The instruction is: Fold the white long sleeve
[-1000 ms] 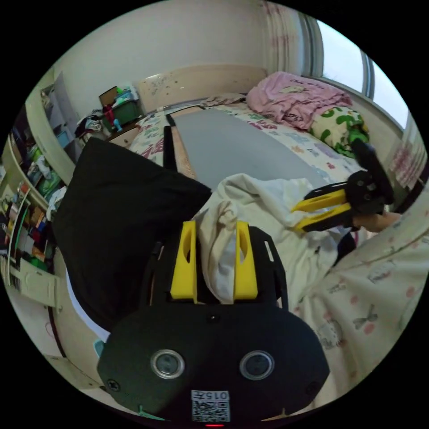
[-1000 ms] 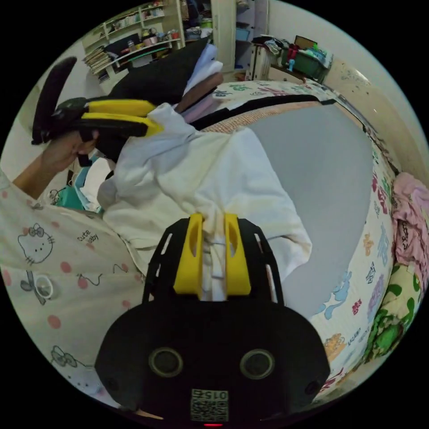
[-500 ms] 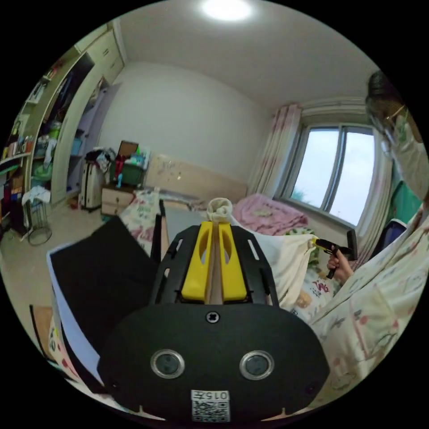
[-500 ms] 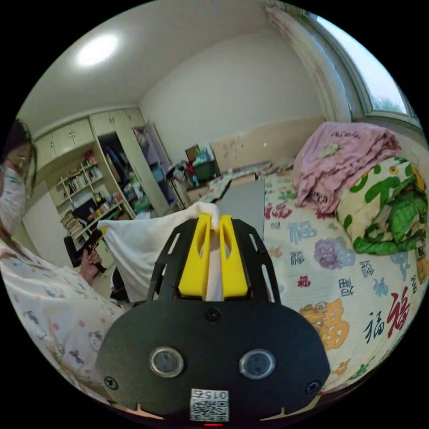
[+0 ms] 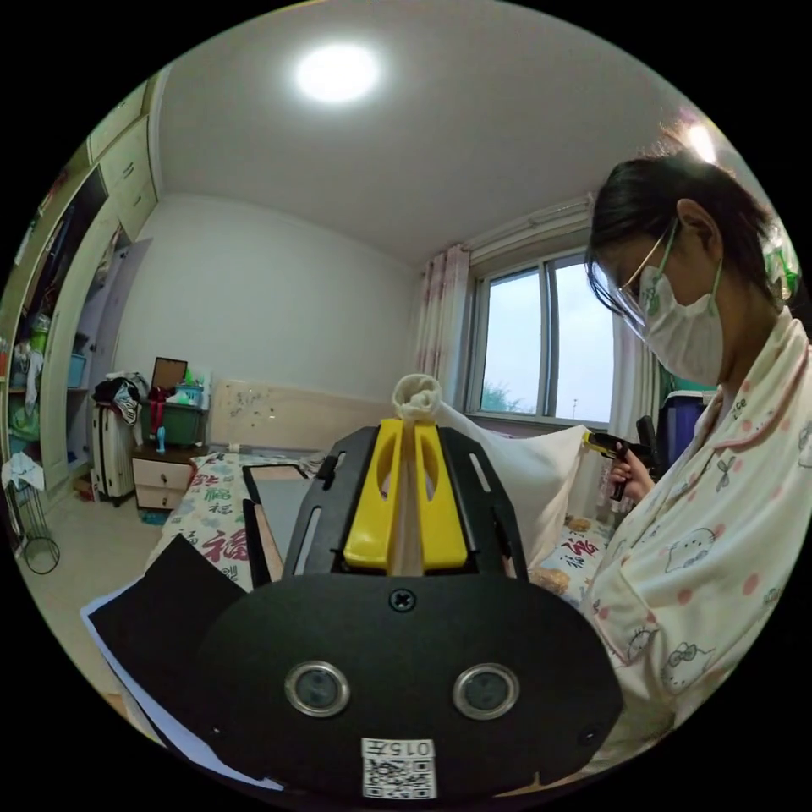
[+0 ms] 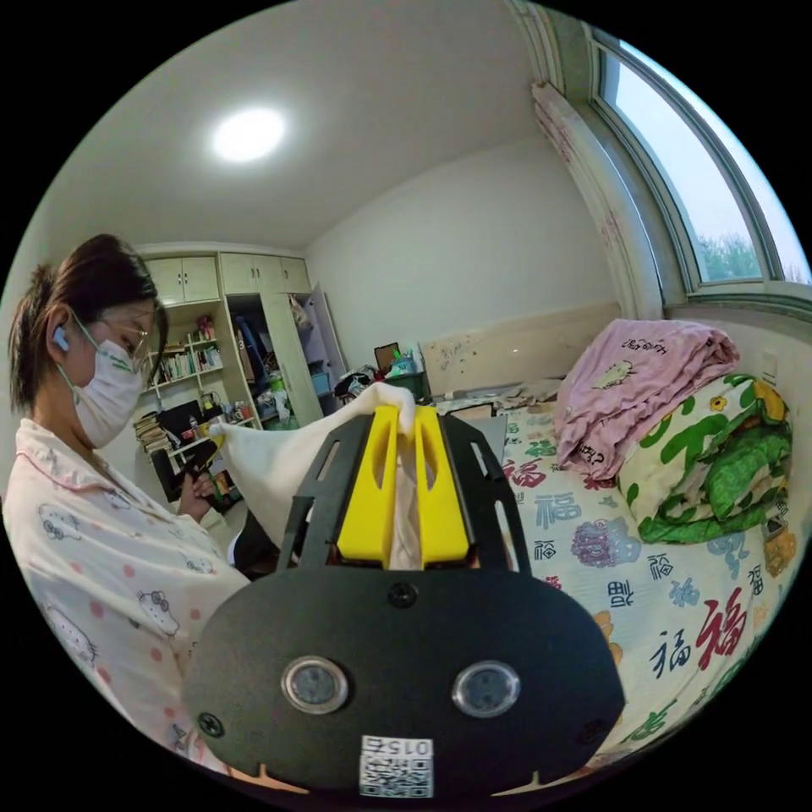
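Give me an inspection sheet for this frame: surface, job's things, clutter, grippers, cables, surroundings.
Surface: bed with printed sheet; grey mat lies on it.
Job's things: white long sleeve held up in the air, stretched between the two grippers, a bunch of cloth poking past each pair of jaws.
Clutter: pink blanket and green patterned quilt piled by the window wall; black board at the bed's near edge.
Grippers: left gripper shut on the cloth; right gripper shut on the cloth.
Cables: nothing seen.
Surroundings: wardrobe and shelves, bedside cabinet, window, ceiling lamp on; person in patterned pyjamas.
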Available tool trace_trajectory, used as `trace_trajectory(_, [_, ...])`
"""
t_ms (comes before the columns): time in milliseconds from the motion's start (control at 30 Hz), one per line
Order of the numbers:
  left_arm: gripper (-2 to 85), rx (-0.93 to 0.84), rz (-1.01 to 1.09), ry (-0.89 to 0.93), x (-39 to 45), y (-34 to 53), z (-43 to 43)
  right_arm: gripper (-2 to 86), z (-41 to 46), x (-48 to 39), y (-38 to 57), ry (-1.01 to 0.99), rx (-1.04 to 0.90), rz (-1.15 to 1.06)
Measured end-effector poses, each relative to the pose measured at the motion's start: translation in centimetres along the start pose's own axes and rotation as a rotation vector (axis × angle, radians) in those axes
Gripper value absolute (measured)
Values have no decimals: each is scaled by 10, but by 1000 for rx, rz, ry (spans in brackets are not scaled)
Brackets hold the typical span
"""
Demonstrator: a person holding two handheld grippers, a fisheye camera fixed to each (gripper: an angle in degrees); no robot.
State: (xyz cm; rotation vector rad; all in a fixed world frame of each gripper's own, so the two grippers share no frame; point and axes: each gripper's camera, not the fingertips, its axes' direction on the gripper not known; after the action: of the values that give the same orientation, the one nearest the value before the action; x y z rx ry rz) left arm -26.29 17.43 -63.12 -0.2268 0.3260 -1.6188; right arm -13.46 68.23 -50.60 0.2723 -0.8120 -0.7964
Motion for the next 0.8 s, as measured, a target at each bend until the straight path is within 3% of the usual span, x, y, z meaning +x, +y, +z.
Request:
trace_trajectory(167, [5,-165,-120,-26,-17,17,46,38,71,48,-9,41,-144,94])
trace_trajectory(333, [26,-550,-199,-226,-38,95,186,42,213,138,27,198,-343,248])
trace_trajectory(433, [47,-596,-201,-399,-29,111,230,51,272,170,42,284,-449,284])
trace_trajectory(567, [68,-562,-135,-351,15,76,217,67,282,188,63,284,-509,176])
trace_trajectory(700, [67,-808,-159,-187,52,86,201,85,274,260,137,341,-726,316])
trace_trajectory(800, [72,-1034,-228,-191,82,130,195,100,256,309,199,391,-825,468])
